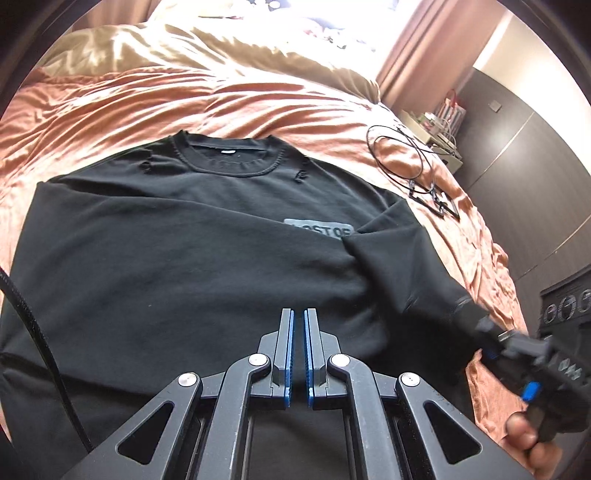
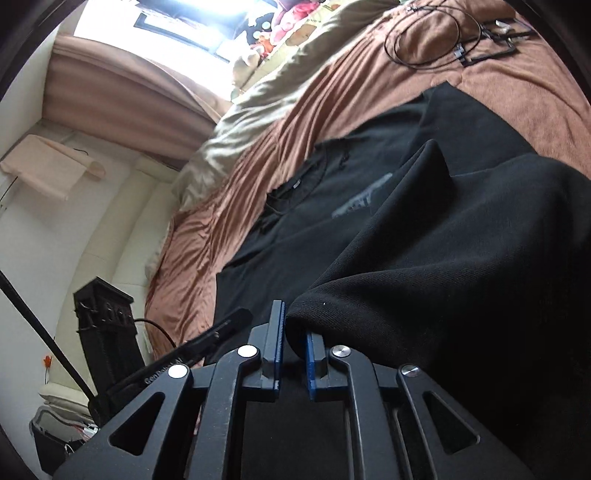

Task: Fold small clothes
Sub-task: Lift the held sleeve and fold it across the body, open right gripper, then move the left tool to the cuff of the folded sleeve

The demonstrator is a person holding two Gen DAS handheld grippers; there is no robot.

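Bedroom, rumpled orange bedspread (image 1: pixel 229 99) | black sweater (image 1: pixel 177 251) flat | left fingers (image 1: pixel 288 332) closed, empty | right fingers (image 2: pixel 277 325) parted around sleeve (image 2: pixel 424 266)

Daylight is pouring through a window (image 2: pixel 177 22) at twelve o'clock in the right wrist view, washing out the pane. Pinkish curtains (image 2: pixel 122 107) are hanging below it; another curtain (image 1: pixel 436 55) is showing at one o'clock in the left view. A bed (image 1: pixel 184 99) under a rumpled rust-coloured cover is filling the middle, with a beige quilt (image 1: pixel 207 48) lying beyond it. Dark wardrobe doors (image 1: pixel 524 166) are standing at three o'clock. A white wall (image 2: pixel 66 240) is curving at nine o'clock.
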